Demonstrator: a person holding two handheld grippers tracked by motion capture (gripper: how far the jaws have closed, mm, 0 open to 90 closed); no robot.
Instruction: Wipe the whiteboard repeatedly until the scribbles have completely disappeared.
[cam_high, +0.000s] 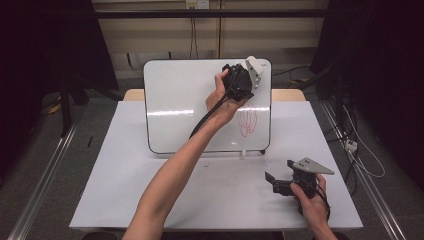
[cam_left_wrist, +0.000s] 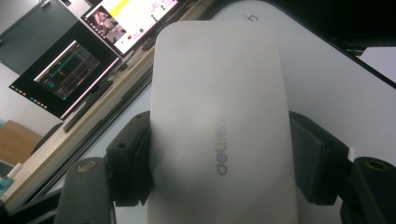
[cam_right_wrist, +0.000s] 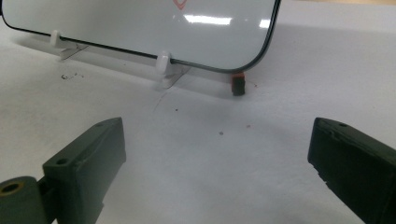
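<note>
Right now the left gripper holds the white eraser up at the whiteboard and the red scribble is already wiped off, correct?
Not quite. The left gripper does hold the white eraser at the whiteboard, but the high view shows the red scribble still there.

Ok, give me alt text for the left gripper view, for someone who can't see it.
The left gripper is shut on a white whiteboard eraser, its black pads pressing both long sides. Behind the eraser is the whiteboard, and lit computer monitors sit at the upper left.
</note>
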